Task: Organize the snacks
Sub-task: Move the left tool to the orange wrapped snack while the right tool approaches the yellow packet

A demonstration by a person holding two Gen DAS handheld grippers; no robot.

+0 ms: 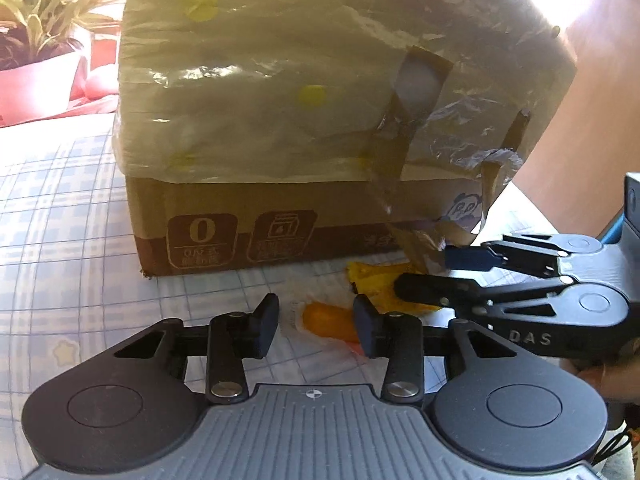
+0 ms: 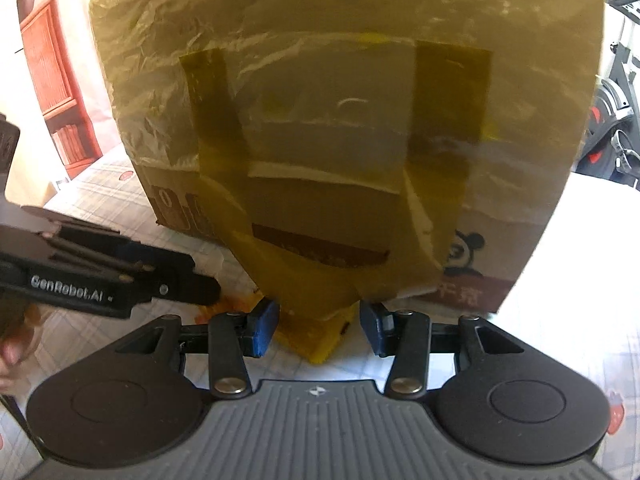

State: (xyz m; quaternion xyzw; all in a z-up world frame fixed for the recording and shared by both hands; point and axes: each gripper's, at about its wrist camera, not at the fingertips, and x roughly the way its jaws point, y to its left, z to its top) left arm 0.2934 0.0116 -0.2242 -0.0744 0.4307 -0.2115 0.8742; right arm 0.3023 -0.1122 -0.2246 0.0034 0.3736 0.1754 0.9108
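Two grippers: both are low over the pale checked tablecloth, at the near foot of the big brown cardboard box wrapped in clear film.
Left gripper: my jaws are parted. The small orange snack in a clear wrapper lies flat on the cloth between them. It touches the right-hand pad, and there is a gap at the left-hand pad.
Right gripper: my jaws stand part-way apart and straddle one corner of the flat yellow snack packet. I cannot tell whether the pads are pressing on it.
Loose brown tape strips: they hang down the box face, and their free ends droop onto the yellow packet just ahead of my right pads.
Risk 1: the orange snack sits off-centre. If I close the left jaws now, one pad is likely to shove it sideways, or to catch only the slippery wrapper edge.
Risk 2: my right pads could close on tape along with the packet. If the tape is sticky, lifting would drag at the box or peel the packet loose.
Risk 3: my right gripper's fingers lie just beside my left ones. If either hand swings inward, they could knock together and scatter both snacks.
Risk 4: the right grip is on a corner only, so the packet could pivot and slip out.
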